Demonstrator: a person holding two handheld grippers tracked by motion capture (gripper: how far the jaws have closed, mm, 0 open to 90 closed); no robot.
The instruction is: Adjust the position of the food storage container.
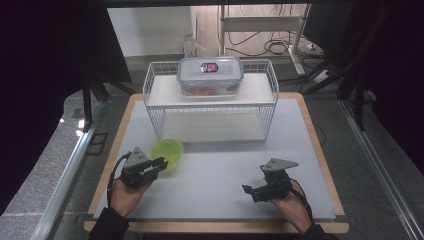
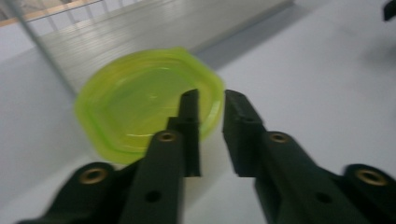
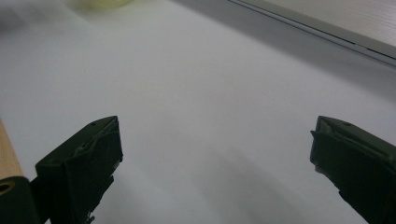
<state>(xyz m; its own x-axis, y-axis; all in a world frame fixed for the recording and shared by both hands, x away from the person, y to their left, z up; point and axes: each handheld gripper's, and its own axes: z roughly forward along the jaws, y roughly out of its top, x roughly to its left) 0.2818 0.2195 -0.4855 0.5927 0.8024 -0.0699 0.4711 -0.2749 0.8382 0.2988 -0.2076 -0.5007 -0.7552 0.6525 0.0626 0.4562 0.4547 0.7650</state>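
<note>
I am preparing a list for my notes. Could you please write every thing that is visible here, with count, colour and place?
bowl: 1, bright green, on the table in front of the rack, its rim between the left jaws
wire rack: 1, white, at the back of the table
lidded box: 1, clear with blue lid, on the rack's top shelf
table: 1, white top with wooden edge
left gripper: 1, black, closed on the bowl's rim
right gripper: 1, black, open above bare table

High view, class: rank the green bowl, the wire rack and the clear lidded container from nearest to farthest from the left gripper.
1. Green bowl: right at the left gripper's tips, on the table.
2. Wire rack: behind the bowl, mid-table.
3. Clear lidded container: on the rack's top shelf, farthest back.
</note>
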